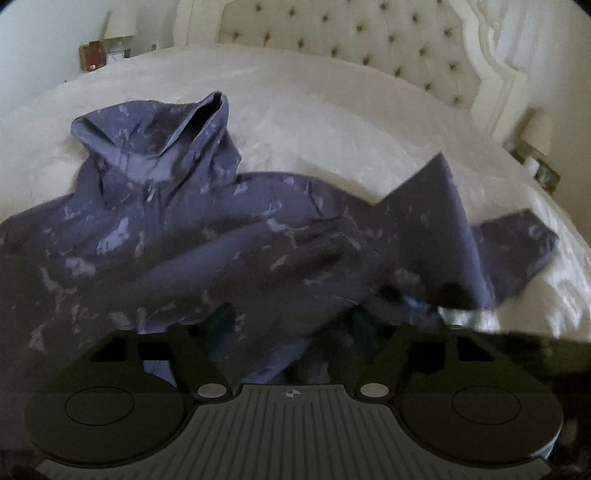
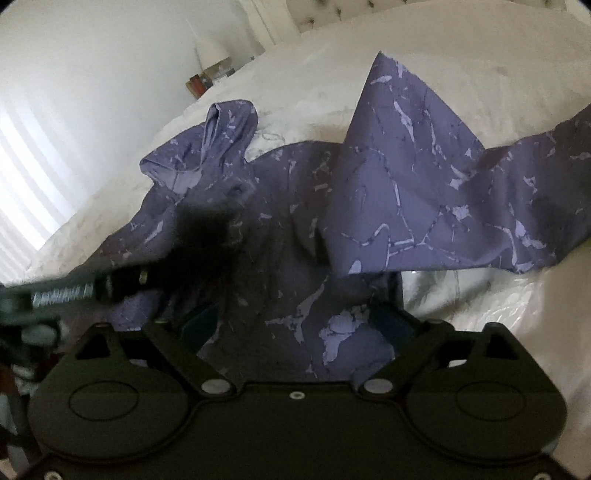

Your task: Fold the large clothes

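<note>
A purple hooded garment [image 1: 192, 236] with pale marbled marks lies crumpled on a white bed [image 1: 332, 110]; its hood points toward the headboard. My left gripper [image 1: 291, 325] has the cloth bunched between its fingers, which stand wide apart. In the right wrist view the same garment [image 2: 406, 192] has a sleeve or corner lifted into a peak. My right gripper [image 2: 295, 325] also has cloth between its spread fingers. The left gripper [image 2: 207, 229] shows blurred at the left there.
A tufted cream headboard [image 1: 351, 44] stands at the far end. A nightstand with a lamp [image 1: 118, 26] is at the far left, another lamp [image 1: 535, 133] at the right. White bedding surrounds the garment.
</note>
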Demonstrator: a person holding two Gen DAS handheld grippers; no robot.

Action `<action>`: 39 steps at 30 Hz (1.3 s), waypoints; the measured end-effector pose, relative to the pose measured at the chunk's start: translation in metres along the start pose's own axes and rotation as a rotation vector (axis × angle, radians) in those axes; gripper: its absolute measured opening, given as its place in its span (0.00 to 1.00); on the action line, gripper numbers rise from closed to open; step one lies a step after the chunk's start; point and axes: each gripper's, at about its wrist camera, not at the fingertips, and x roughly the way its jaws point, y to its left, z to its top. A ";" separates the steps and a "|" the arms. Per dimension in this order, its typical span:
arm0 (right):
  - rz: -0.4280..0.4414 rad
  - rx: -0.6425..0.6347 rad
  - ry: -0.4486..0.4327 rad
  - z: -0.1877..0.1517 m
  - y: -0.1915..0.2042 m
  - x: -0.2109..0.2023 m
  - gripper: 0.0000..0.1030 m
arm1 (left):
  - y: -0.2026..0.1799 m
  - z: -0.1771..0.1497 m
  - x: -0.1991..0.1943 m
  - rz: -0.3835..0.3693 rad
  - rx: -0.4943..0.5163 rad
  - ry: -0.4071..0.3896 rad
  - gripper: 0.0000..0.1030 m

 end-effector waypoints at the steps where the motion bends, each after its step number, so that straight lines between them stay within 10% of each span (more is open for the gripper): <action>1: -0.002 -0.002 0.003 -0.001 -0.001 -0.001 0.92 | 0.002 -0.004 -0.004 0.011 0.009 -0.012 0.73; 8: -0.016 -0.023 0.028 -0.005 0.001 0.006 0.95 | 0.034 -0.029 -0.027 0.174 -0.025 -0.086 0.83; 15: 0.000 -0.049 0.011 -0.008 0.006 0.008 1.00 | 0.106 -0.046 -0.034 0.415 -0.275 -0.081 0.83; 35: 0.167 0.052 -0.031 -0.007 0.019 0.021 0.99 | 0.101 -0.068 -0.014 0.410 -0.150 -0.165 1.00; 39: 0.101 0.062 -0.002 0.009 0.025 0.035 0.71 | 0.101 -0.069 -0.015 0.405 -0.153 -0.171 1.00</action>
